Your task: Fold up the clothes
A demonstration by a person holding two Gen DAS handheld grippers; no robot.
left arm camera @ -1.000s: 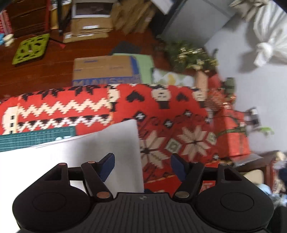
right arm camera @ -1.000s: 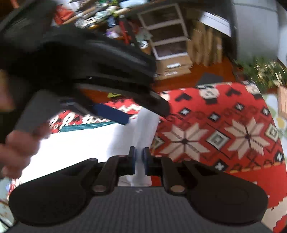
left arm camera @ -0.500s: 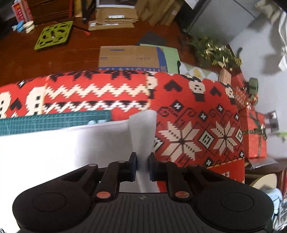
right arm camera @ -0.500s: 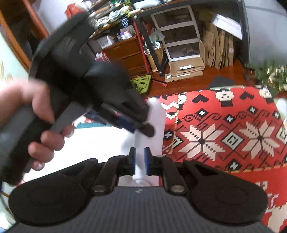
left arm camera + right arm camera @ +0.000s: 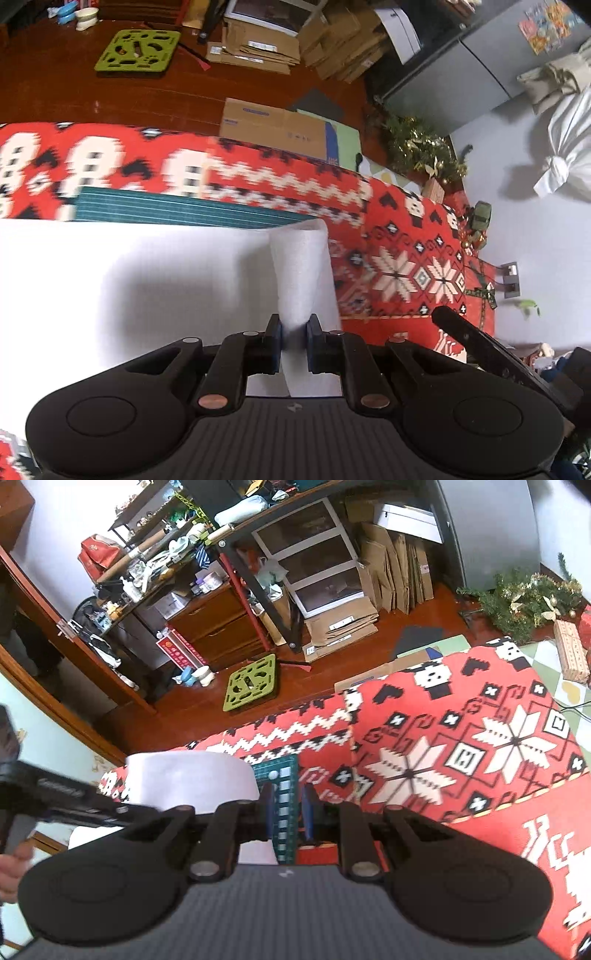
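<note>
While the left gripper [image 5: 293,328] is pinched tight on a lifted fold of the white cloth [image 5: 155,280], the rest of that cloth lies flat over the green cutting mat [image 5: 177,210] on the red patterned blanket [image 5: 406,236]. The raised fold stands up from the pads and widens toward the far side; the sheet's long axis runs left to right. The right gripper [image 5: 288,808] has its jaws opening with no cloth between them, only the mat showing through the gap. Blue print on the cardboard box [image 5: 273,125] beyond the blanket is too blurred to read.
</note>
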